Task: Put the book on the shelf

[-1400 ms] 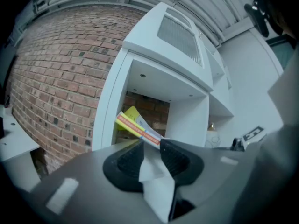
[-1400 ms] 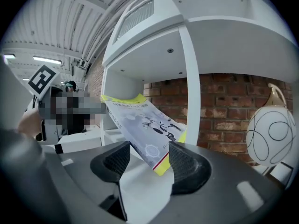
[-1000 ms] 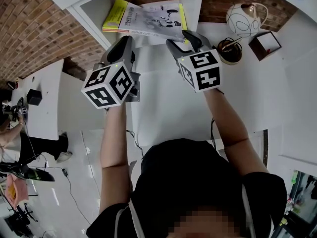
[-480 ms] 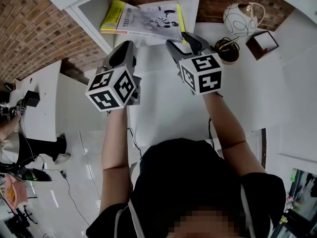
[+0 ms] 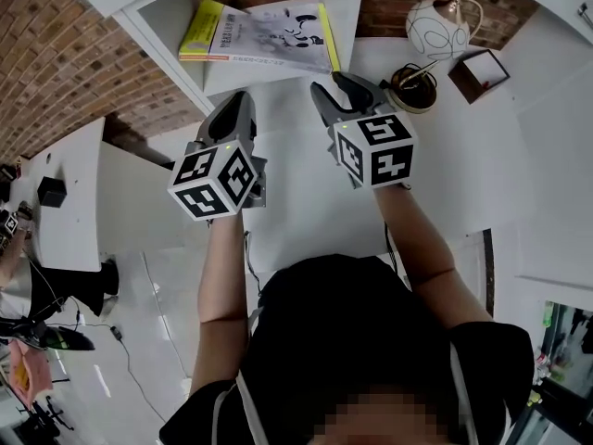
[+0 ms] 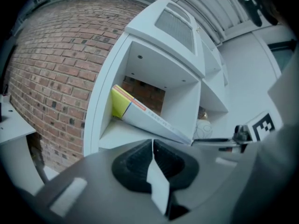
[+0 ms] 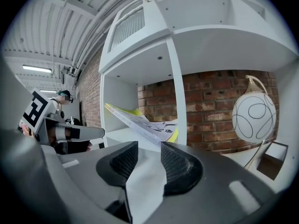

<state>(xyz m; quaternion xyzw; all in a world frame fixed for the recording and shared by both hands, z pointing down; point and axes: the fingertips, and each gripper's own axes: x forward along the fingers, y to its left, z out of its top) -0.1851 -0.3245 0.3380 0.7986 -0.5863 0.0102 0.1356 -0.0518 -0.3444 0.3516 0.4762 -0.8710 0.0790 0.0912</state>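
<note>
Leaning in the shelf [image 5: 345, 7], the book [image 5: 269, 33] sits free; fingers of your left gripper [image 5: 243, 100] are clenched empty, while those of your right gripper [image 5: 335, 87] stand apart, just closing on nothing.

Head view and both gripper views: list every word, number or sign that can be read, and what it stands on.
Book: lines of print on the cover, too small and blurred to read.
Cubes on the left gripper and right gripper: square black-and-white markers, no letters or digits.
Nothing readable elsewhere; the right gripper's fingers have just been closing, with nothing between them.
</note>
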